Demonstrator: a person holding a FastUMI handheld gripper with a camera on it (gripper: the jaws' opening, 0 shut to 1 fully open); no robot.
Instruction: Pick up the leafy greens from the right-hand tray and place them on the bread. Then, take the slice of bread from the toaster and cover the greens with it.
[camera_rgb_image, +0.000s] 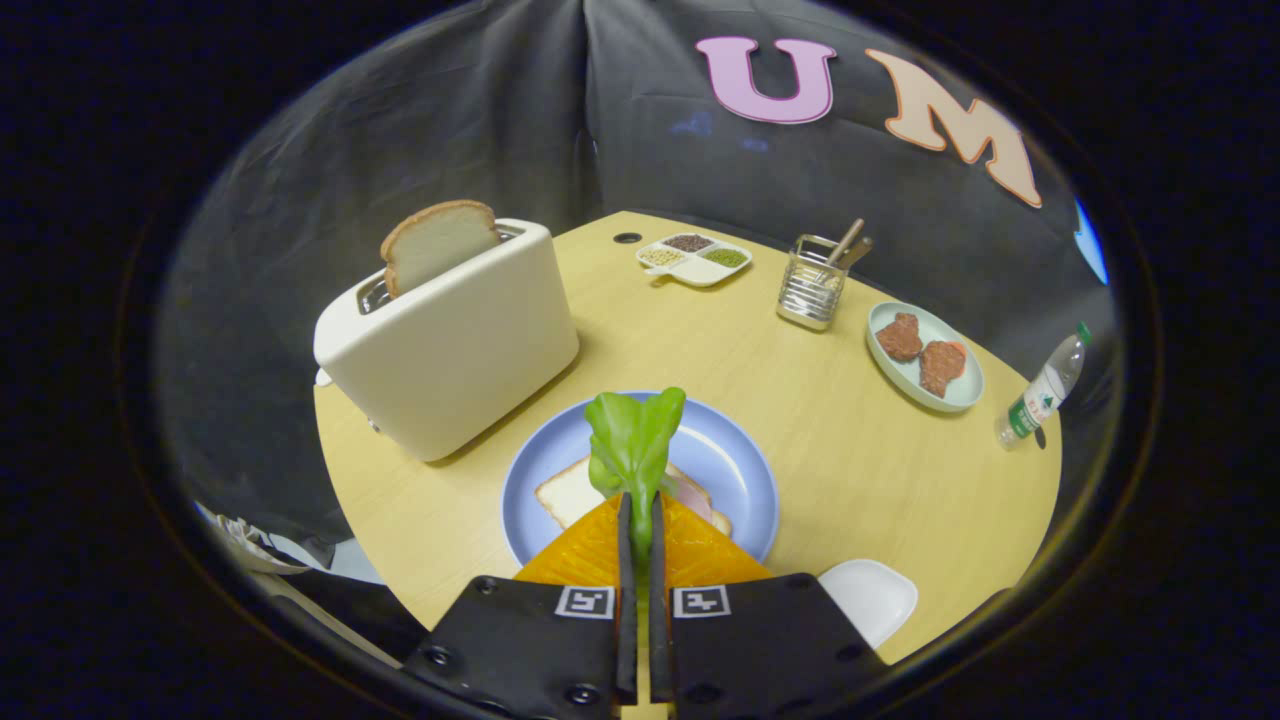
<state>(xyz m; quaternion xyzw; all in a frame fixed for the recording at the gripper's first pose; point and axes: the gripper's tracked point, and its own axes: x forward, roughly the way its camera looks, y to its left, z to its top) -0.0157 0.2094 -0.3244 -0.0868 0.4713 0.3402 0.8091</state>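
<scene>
My gripper (640, 500) is shut on the leafy greens (632, 440), which stick up from between the orange fingers (590, 550). Right under the greens lies a slice of bread (568, 493) with a bit of ham (692, 492) on a blue plate (740, 470). To the left stands a cream toaster (450, 345) with another slice of bread (438, 240) poking out of its slot. A white tray (872, 595) sits at the table's near edge, just right of the fingers.
Beyond the plate, a pale green dish (925, 357) holds two brown meat pieces. A metal holder (812, 283) with utensils and a divided dish (694, 259) of grains stand at the back. A water bottle (1040, 392) lies at the right edge of the round wooden table (800, 420).
</scene>
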